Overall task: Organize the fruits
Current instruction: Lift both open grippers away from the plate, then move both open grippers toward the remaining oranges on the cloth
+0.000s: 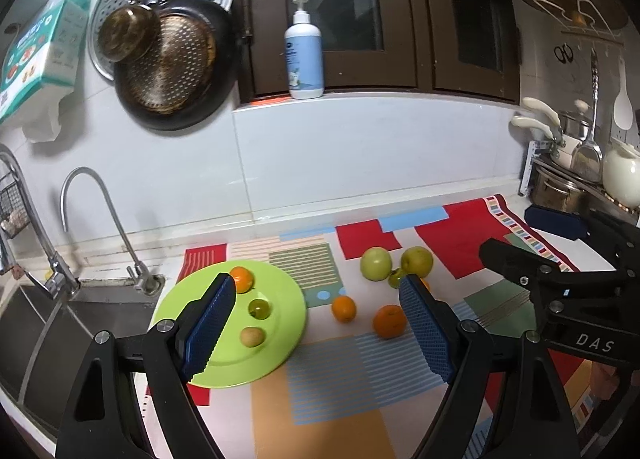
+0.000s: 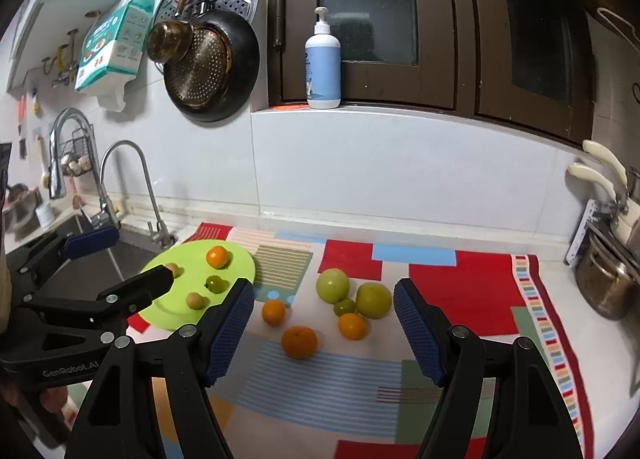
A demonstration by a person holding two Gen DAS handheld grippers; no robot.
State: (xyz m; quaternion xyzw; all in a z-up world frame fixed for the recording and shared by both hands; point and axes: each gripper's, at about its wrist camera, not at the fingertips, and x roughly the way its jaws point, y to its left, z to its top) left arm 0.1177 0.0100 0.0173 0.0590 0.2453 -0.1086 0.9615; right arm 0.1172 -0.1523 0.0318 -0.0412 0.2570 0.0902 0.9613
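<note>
We read the task as partly done. The green plate [image 2: 240,263], ahead and to the left of the right gripper [image 2: 324,333], already carries four small fruits — a small orange [image 2: 217,256], a dark green fruit [image 2: 216,284] and two pale tan fruits [image 2: 195,300], the farther one partly hidden behind the left gripper's finger.

Six fruits remain on the patterned mat [image 2: 460,283], directly ahead between the right gripper's fingers: two large green apples [image 2: 333,285], touching or nearly so, a large orange [image 2: 299,342] nearest the tool, two smaller oranges [image 2: 273,312] and a small green fruit [image 2: 345,307] tucked just beside the apples. We judge these six still to be moved.

Both tools are held above the mat, apart from every fruit. The left gripper [image 1: 320,333] has its fingers spread wide and grips nothing; its left pad [image 1: 210,329] overlaps the plate in view. The right gripper is likewise spread and empty — its pads frame the loose fruit.
</note>
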